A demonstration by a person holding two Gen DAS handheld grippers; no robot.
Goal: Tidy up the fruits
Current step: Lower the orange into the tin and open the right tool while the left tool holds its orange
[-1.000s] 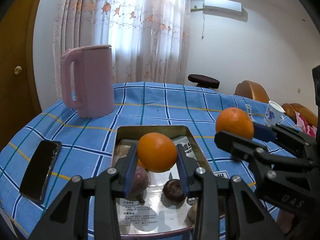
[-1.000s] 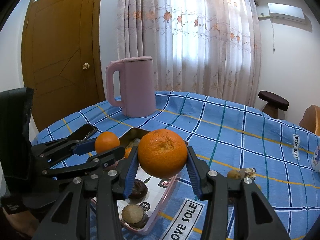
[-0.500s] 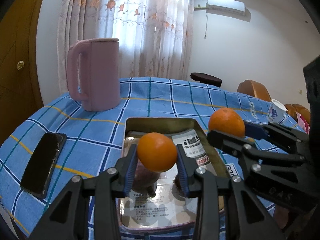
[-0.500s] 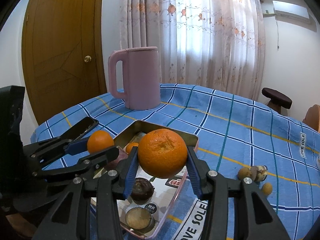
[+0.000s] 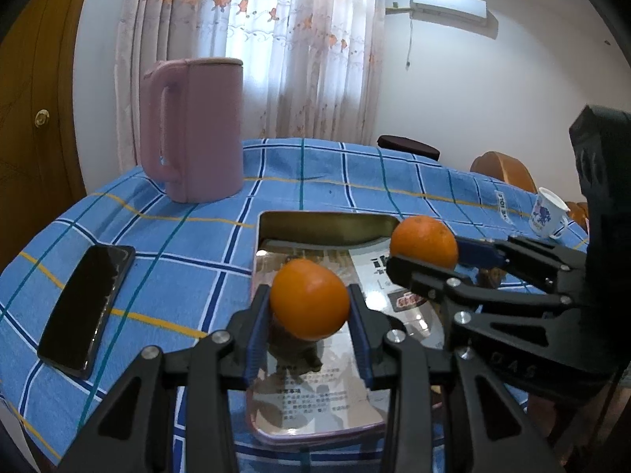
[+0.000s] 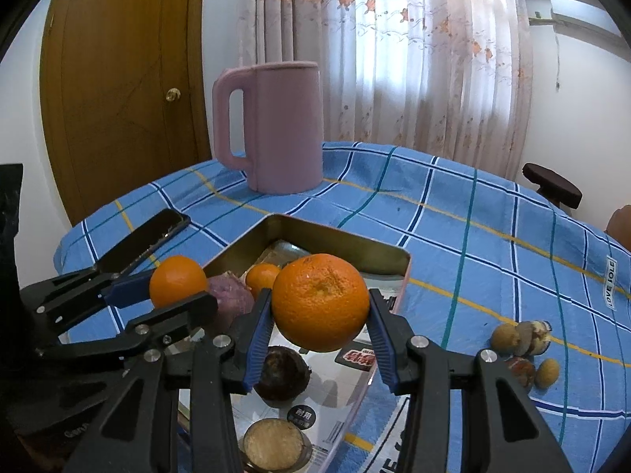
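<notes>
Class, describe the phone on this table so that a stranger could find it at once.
Start at the tall pink jug on the blue checked tablecloth. Nearer the camera, left of the metal tray, lies the phone. It is the only flat, black, glossy slab; everything nearby is round fruit or stands upright.

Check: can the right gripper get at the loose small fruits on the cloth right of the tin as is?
Probably not yet. The right gripper is shut on an orange, so its jaws are full. The small fruits lie unobstructed on the cloth beside the tin.
</notes>
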